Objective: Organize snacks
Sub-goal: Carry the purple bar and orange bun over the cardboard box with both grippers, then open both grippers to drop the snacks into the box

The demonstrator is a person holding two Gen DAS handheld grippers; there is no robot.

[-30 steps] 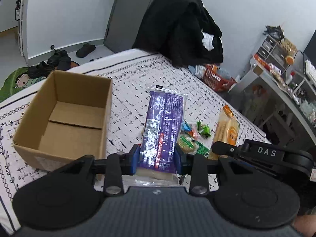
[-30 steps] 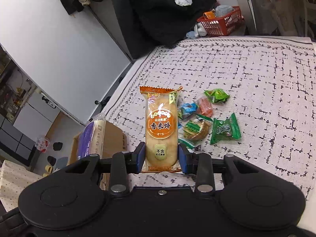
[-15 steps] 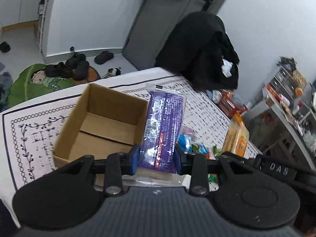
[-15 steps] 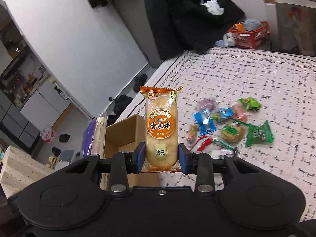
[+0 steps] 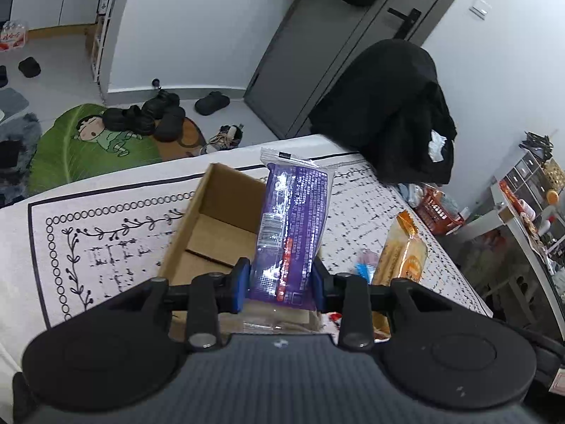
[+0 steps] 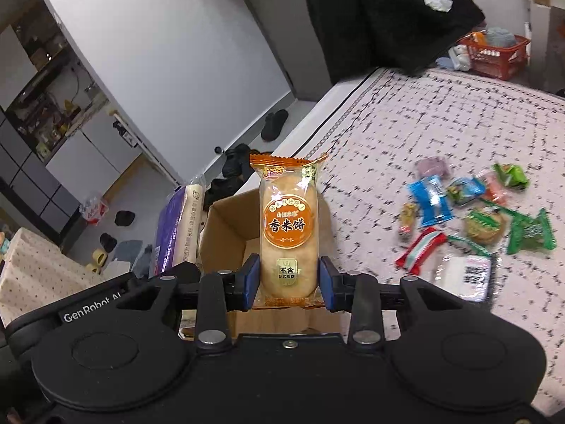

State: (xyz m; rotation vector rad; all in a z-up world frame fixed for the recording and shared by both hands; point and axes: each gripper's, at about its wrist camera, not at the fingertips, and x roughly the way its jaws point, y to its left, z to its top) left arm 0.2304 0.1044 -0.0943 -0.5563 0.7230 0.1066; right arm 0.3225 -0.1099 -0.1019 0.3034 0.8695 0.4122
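1. Snacks are not yet sorted: the cardboard box [image 5: 219, 233] on the patterned cloth [image 5: 106, 233] looks empty inside.
2. Left gripper [image 5: 280, 288] pinches a purple packet [image 5: 293, 226], held upright above the box.
3. Right gripper [image 6: 287, 288] pinches an orange rice cake packet [image 6: 287, 226] over the box's edge.
4. Small candies [image 6: 469, 212] lie scattered on the cloth to the right, well apart from the box; by my judgement most of the work remains.

Orange rice-cake packet [image 6: 287, 228]: "香米饼"; left claw housing [image 6: 91, 305]: "GenRobot".
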